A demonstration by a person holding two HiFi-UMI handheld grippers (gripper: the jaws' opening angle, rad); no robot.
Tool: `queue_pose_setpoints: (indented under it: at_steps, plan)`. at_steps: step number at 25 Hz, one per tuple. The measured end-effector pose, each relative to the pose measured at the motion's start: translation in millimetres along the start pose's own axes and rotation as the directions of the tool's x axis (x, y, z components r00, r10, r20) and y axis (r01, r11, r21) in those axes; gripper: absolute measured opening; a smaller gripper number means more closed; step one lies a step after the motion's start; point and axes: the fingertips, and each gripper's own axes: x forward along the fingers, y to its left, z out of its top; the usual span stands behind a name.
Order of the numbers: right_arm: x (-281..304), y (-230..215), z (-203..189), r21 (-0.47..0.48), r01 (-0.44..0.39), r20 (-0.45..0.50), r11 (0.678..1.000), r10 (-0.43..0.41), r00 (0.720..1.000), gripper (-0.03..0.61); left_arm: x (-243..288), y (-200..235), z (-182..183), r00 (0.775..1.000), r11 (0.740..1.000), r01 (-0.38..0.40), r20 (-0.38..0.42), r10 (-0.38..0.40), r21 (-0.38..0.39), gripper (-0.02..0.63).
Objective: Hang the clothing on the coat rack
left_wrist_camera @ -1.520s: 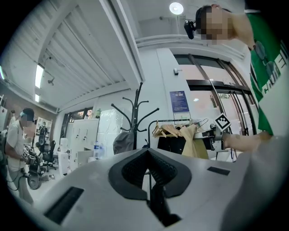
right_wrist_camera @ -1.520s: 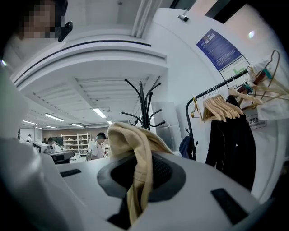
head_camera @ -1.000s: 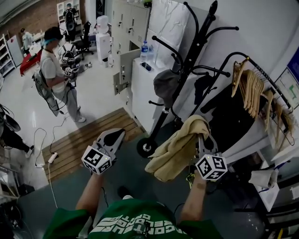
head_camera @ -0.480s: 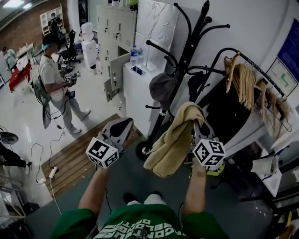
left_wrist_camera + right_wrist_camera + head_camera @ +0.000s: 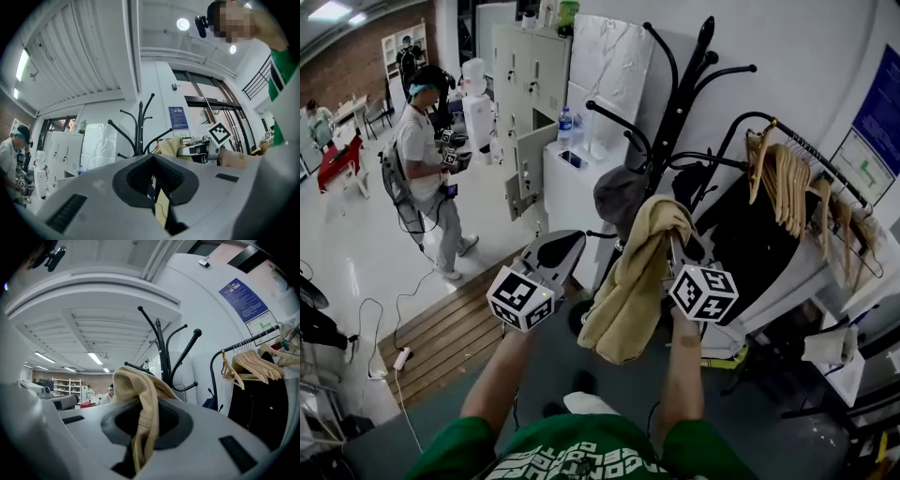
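A beige garment (image 5: 628,281) hangs in folds from my right gripper (image 5: 672,240), which is shut on its top edge. In the right gripper view the cloth (image 5: 136,385) bunches over and between the dark pads of the right gripper (image 5: 145,409). The black coat rack (image 5: 680,103) stands just behind, its curved hooks above and beyond the garment; it also rises ahead in the right gripper view (image 5: 161,348). My left gripper (image 5: 565,246) is to the left of the garment, shut, holding nothing. In the left gripper view, the left gripper (image 5: 152,159) points at the rack (image 5: 139,126).
A grey hat (image 5: 619,192) hangs low on the rack. To the right is a clothes rail with wooden hangers (image 5: 787,173) and a dark garment (image 5: 750,234). White cabinets (image 5: 572,178) stand behind the rack. Another person (image 5: 422,159) stands at far left, beyond the wooden flooring (image 5: 441,323).
Both grippers have risen and moved closer to the coat rack. The beige garment has come up with the right gripper, its top now beside the grey hat.
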Motion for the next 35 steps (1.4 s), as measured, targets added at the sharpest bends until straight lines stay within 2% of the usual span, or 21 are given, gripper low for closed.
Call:
queue_pose_setpoints:
  at_steps: [8, 18, 35]
  plan:
    - [46.2, -3.8, 8.5, -0.022, -0.02, 0.002, 1.0, 0.02, 1.0, 0.046, 30.0, 17.8, 1.8, 1.0, 1.0, 0.003, 0.003, -0.003, 0.015, 0.005]
    - [96.8, -15.7, -6.4, -0.063, -0.01, -0.036, 0.998, 0.008, 0.999, 0.046, 55.7, 37.2, -5.2, 1.0, 1.0, 0.004, -0.006, -0.004, 0.022, 0.005]
    - [117.5, -18.7, -50.3, -0.058, -0.044, -0.099, 0.997, 0.038, 0.994, 0.046, 78.5, 48.0, -25.1, 0.999, 1.0, 0.023, -0.038, -0.023, 0.011, 0.005]
